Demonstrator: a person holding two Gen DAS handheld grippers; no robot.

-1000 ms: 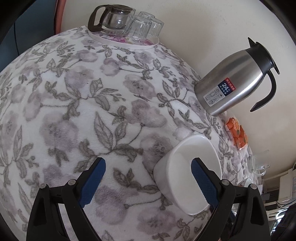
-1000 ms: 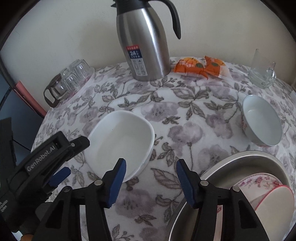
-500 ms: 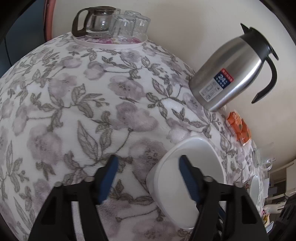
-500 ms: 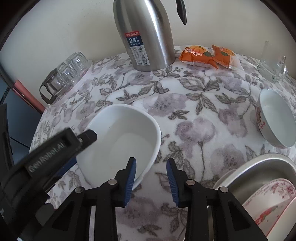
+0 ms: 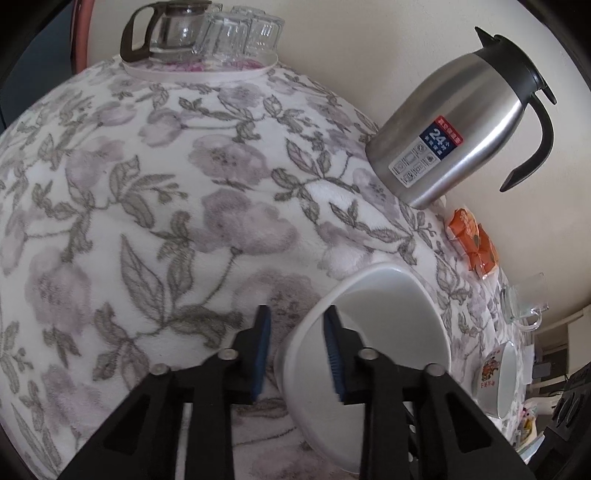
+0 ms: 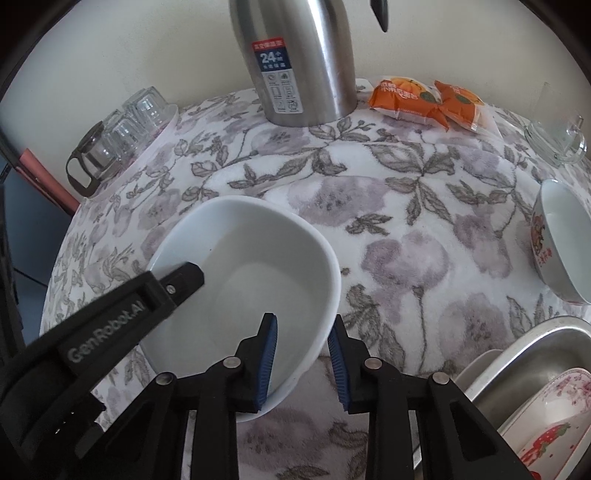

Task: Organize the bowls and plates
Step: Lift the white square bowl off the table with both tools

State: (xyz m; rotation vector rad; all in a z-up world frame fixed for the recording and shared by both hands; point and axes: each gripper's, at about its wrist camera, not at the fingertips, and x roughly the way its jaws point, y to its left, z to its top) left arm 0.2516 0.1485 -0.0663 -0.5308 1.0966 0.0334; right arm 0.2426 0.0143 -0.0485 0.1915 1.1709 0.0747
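While the white bowl [image 6: 255,280] sits on the floral tablecloth [image 6: 388,206], its rim passes between both pairs of jaws: left gripper [image 5: 297,349] and right gripper [image 6: 303,360] straddle opposite walls, narrowed but not visibly clamped.

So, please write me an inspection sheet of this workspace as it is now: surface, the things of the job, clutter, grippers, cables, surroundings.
Surface: table under a floral cloth.
Job's things: white bowl on the cloth; patterned bowl at the right; metal basin at the lower right holding decorated dishes.
Clutter: steel thermos jug, orange snack packets, glass mug, tray with glass pot and tumblers.
Grippers: left gripper and right gripper each straddle the white bowl's rim, one finger inside, one outside; jaws narrow, contact with the rim not clear.
Cables: nothing seen.
Surroundings: cream wall behind the table.
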